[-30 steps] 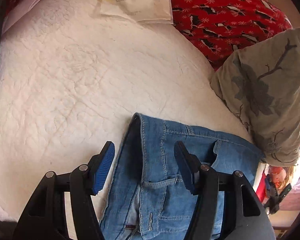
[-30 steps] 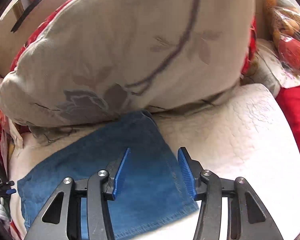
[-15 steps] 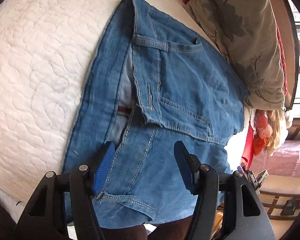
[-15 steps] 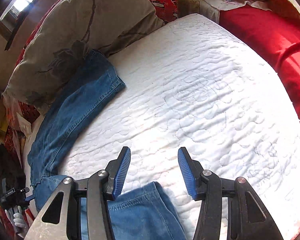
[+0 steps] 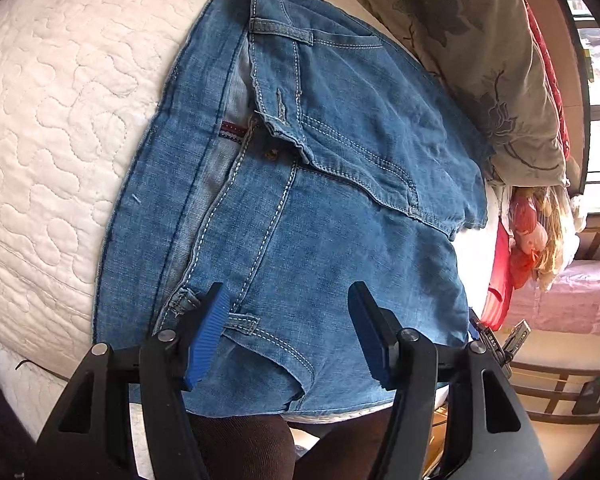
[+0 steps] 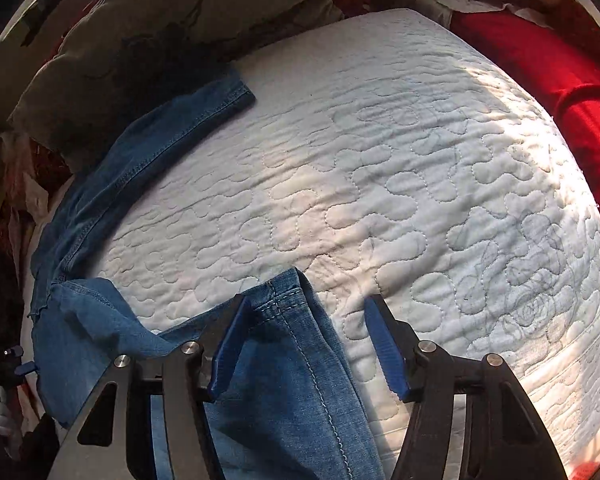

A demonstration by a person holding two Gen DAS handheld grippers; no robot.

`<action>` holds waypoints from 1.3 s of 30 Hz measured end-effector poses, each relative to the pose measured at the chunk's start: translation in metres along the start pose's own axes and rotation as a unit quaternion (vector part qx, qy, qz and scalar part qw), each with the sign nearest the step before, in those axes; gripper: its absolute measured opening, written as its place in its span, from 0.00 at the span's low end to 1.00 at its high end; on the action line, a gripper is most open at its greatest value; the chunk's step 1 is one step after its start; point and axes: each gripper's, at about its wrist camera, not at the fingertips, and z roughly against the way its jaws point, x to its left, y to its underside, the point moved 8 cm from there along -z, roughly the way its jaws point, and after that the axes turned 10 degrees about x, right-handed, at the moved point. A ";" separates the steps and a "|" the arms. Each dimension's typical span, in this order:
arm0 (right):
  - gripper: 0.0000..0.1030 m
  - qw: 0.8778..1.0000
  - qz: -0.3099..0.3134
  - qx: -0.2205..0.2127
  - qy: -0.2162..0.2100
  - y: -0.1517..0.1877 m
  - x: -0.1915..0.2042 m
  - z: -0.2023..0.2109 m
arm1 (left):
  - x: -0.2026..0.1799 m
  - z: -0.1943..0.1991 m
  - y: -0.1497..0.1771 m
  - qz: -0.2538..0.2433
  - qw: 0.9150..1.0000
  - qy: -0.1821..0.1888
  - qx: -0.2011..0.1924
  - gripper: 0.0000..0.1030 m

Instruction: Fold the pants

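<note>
Blue denim pants (image 5: pixel 320 208) lie spread on the white quilted mattress (image 6: pixel 400 180), unfolded; left gripper (image 5: pixel 288 332) hovers half-open, empty, while right gripper (image 6: pixel 304 344) is closing around a leg hem.

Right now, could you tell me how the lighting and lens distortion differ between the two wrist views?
Left wrist view: evenly bright, jeans sharp, window washed out, edges bulging. Right wrist view: sunlit patches across the quilt, the pillow in deep shadow, the same fisheye curve, dark corners.
</note>
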 end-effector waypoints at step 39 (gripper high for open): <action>0.20 1.000 -0.031 -0.001 -0.003 -0.022 -0.020 0.007 | 0.026 -0.007 -0.021 -0.032 0.987 -0.157 0.019 0.17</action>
